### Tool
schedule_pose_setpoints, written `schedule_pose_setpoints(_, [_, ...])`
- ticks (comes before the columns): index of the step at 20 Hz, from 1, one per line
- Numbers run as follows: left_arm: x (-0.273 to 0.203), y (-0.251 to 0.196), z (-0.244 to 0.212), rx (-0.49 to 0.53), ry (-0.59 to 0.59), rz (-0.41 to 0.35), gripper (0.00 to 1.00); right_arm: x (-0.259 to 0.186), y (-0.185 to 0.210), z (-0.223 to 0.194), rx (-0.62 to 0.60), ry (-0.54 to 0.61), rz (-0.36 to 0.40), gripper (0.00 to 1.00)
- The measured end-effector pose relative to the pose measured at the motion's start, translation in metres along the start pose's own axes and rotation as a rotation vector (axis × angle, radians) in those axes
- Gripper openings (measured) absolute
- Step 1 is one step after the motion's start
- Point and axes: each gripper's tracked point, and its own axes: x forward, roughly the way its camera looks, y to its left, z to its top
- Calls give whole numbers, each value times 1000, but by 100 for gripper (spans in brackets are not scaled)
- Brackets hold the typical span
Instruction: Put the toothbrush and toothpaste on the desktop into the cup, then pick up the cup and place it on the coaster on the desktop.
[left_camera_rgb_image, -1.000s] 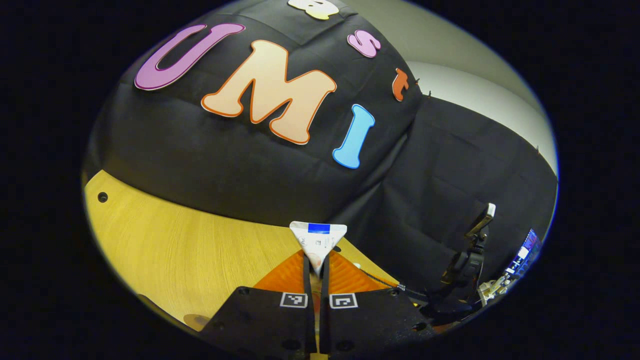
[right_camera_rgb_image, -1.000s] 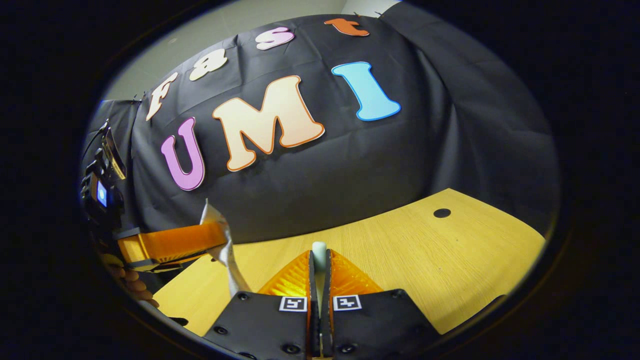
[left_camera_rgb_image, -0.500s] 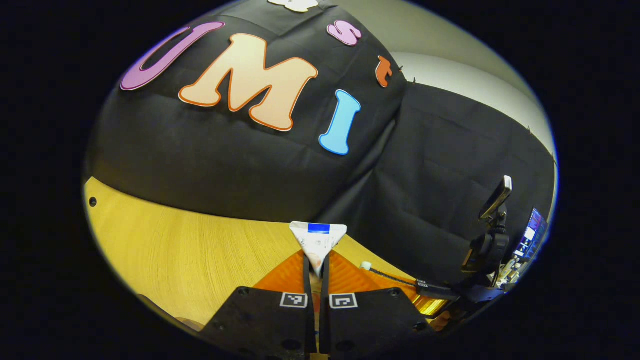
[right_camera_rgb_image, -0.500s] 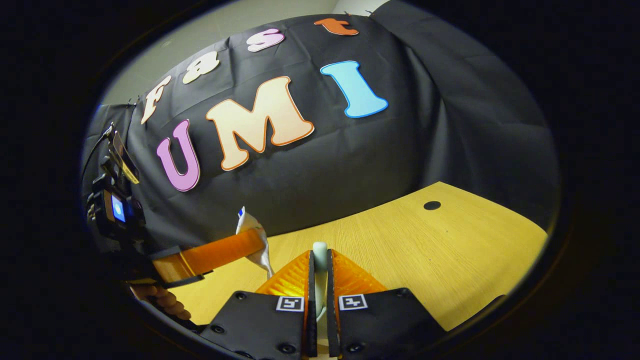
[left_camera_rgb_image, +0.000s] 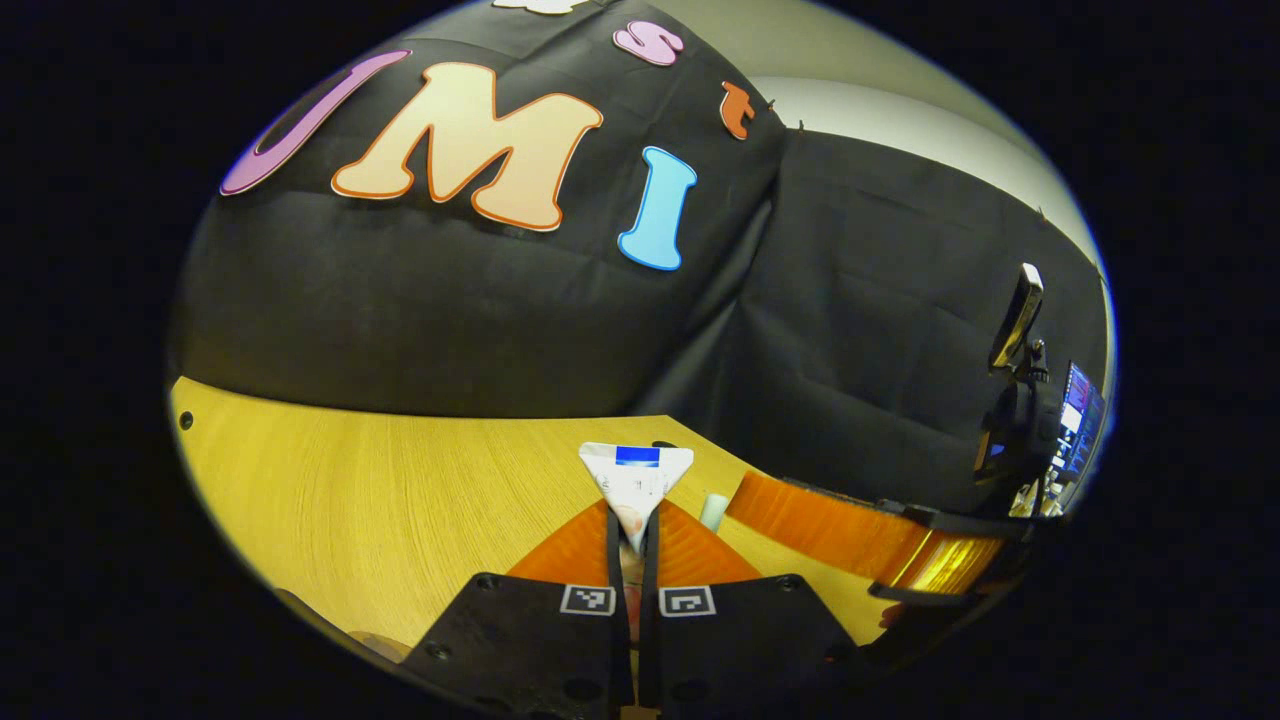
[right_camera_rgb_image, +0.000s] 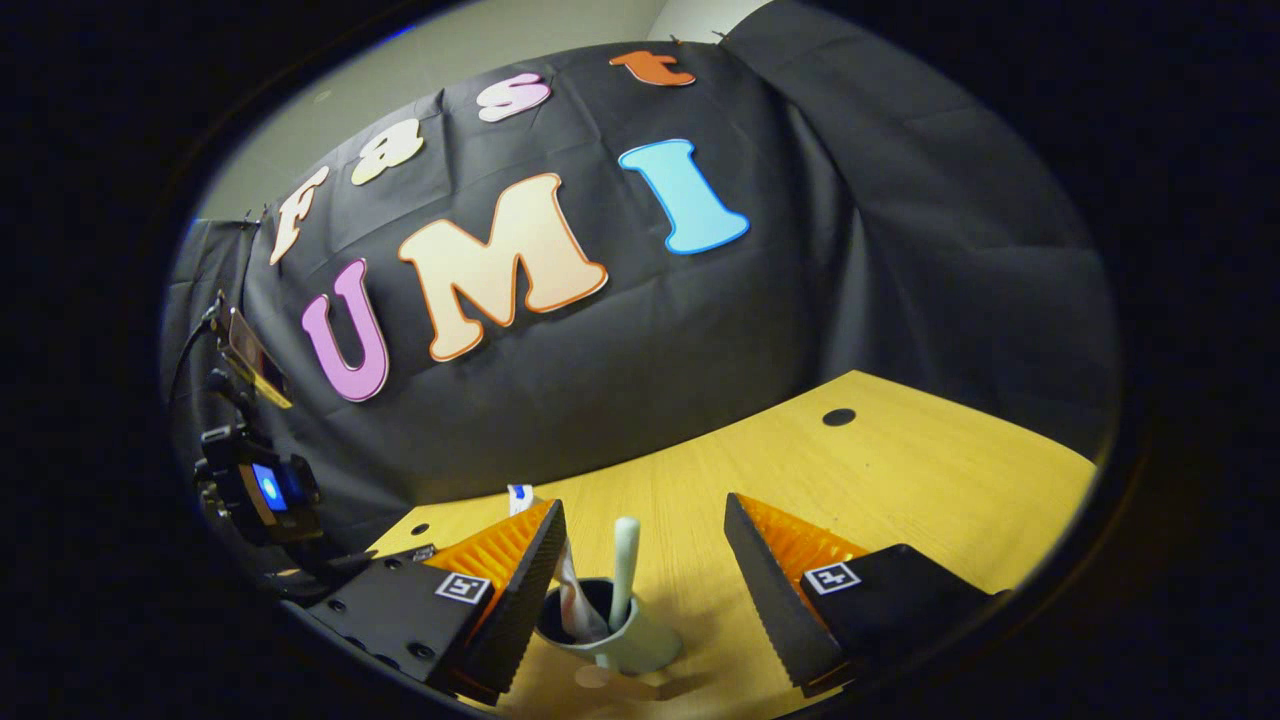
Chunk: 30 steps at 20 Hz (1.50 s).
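Observation:
In the right gripper view a pale cup (right_camera_rgb_image: 640, 645) stands on the wooden table (right_camera_rgb_image: 900, 480). A white toothbrush (right_camera_rgb_image: 624, 560) stands upright in it, free of both fingers. My right gripper (right_camera_rgb_image: 642, 503) is open wide, one finger on each side of the cup. The toothpaste tube (right_camera_rgb_image: 577, 600) reaches down into the cup; its top end pokes up behind the near finger. In the left gripper view my left gripper (left_camera_rgb_image: 633, 512) is shut on the white tube (left_camera_rgb_image: 637, 472). The toothbrush tip (left_camera_rgb_image: 713, 510) shows just right of it.
One finger of the right gripper (left_camera_rgb_image: 850, 525) crosses low on the right of the left gripper view. The left gripper's body (right_camera_rgb_image: 260, 490) hangs at the left of the right gripper view. A small dark hole (right_camera_rgb_image: 838, 417) marks the table's far side. Black cloth backs the table.
My right gripper has opened and let the toothbrush go into the cup. The left gripper has carried the toothpaste over until its lower end sits in the cup.

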Motion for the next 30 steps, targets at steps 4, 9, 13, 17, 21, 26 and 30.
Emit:
schedule_pose_setpoints(4, [-1,1,4,-18,-31,6,2,-10,-20,8,24,-13,-49,98])
schedule_pose_setpoints(9, [-9,-5,1,5,-36,11,24,-18,-29,11,10,-19,-73,98])
schedule_pose_setpoints(13, [-15,-10,-4,62,-21,16,83,-19,-28,4,17,-1,-72,98])
schedule_pose_setpoints(17, [-37,6,8,72,-54,83,93,-26,-24,1,-12,39,-55,98])
schedule_pose_setpoints(21, [-77,37,15,31,-74,183,94,-35,-18,3,-83,129,-28,93])
schedule_pose_setpoints(26, [-142,102,2,-10,-23,374,95,-42,9,7,-163,228,44,98])
schedule_pose_setpoints(30, [-209,155,-8,-13,15,548,95,-44,34,-12,-187,353,111,98])
